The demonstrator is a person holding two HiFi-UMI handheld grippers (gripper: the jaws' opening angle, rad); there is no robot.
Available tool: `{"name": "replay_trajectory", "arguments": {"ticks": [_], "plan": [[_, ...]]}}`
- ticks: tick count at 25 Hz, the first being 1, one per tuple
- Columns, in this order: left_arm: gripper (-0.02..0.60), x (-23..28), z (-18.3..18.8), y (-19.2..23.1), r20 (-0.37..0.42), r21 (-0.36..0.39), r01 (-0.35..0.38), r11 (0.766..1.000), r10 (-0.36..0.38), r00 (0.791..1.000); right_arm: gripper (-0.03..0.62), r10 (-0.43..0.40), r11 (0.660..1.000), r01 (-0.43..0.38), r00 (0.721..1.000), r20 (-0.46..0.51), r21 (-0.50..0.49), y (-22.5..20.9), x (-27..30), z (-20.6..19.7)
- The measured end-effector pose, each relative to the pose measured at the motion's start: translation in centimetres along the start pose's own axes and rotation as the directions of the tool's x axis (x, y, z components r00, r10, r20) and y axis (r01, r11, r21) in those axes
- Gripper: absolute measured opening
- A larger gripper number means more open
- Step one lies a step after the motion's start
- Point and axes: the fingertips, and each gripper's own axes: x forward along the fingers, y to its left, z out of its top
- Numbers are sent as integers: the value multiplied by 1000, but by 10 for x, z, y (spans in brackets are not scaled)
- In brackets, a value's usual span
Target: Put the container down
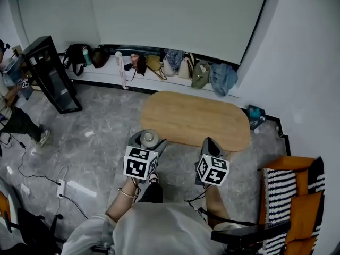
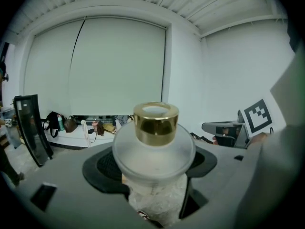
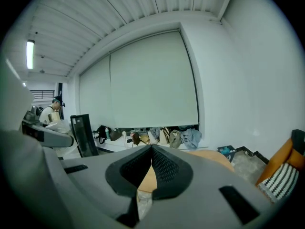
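The left gripper (image 1: 144, 145) clamps the gold-capped container (image 2: 153, 142) in the air by the table's (image 1: 196, 118) near left edge, the right gripper (image 3: 151, 163) is pinched closed on nothing, and letting go short of that edge would likely drop it onto the floor (image 1: 101, 137)

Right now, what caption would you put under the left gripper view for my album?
The left gripper grips a frosted container with a shiny gold cap.

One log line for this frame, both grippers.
left gripper: shut on container, upright | right gripper: shut, empty | table: container not yet down
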Motion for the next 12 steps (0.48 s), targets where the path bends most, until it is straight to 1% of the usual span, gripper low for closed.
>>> {"name": "replay_trajectory", "arguments": {"ticks": [6,12], "plan": [[341,37,25,23,3,23,24,999,-24,1000,23,-12,1000,12,1000,5,13,0,49,19],[341,78,56,59,1,34,32,999,-32,999,23,-13,1000,12,1000,4,18,5,105,40]]}}
